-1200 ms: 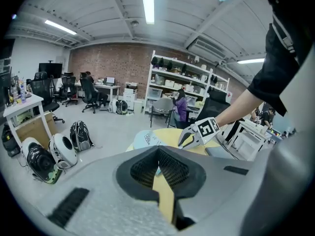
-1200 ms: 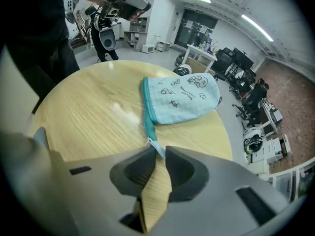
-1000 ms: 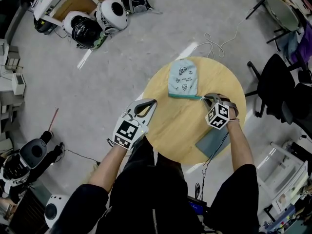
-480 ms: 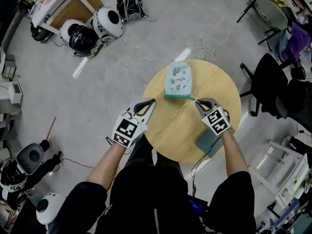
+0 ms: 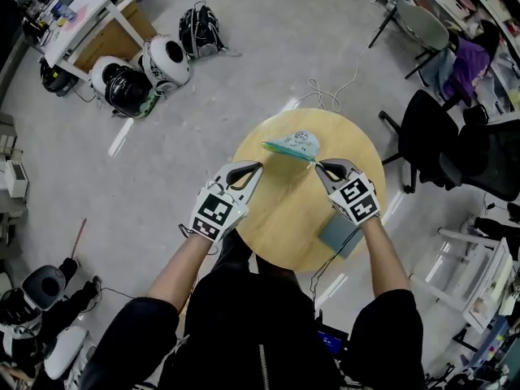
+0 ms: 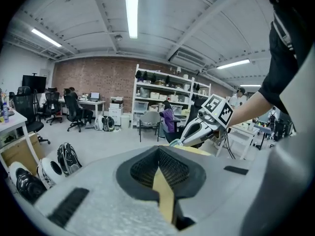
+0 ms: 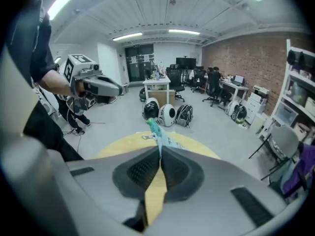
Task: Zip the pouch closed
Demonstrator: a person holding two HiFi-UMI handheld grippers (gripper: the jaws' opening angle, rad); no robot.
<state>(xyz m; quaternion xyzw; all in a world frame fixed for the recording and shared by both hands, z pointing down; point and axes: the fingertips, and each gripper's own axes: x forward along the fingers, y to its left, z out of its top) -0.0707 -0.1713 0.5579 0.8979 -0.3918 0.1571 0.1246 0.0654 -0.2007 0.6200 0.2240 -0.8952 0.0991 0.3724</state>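
The pale teal pouch (image 5: pixel 294 144) with small printed pictures hangs tilted above the round wooden table (image 5: pixel 280 226), lifted off it. My right gripper (image 5: pixel 318 166) is shut on the pouch's right corner by the zipper; its jaws have just been closing with that edge between them. In the right gripper view the pouch (image 7: pixel 158 130) sticks out from my right gripper's (image 7: pixel 160 149) tips, and a small metal pull (image 7: pixel 146 137) dangles beside it. My left gripper (image 5: pixel 255 167) is shut on nothing, just left of the pouch's lower end. The left gripper (image 6: pixel 158 150) view shows only its closed pads.
A grey flat pad (image 5: pixel 341 233) lies at the table's right edge. A black office chair (image 5: pixel 429 140) stands to the right. Helmets (image 5: pixel 134 78) and a backpack (image 5: pixel 197 28) lie on the floor at far left, and a white cable (image 5: pixel 325 96) runs behind the table.
The pouch lay flat on the table and now hangs in the air from my right gripper. Both grippers have risen, and the right one has rolled.
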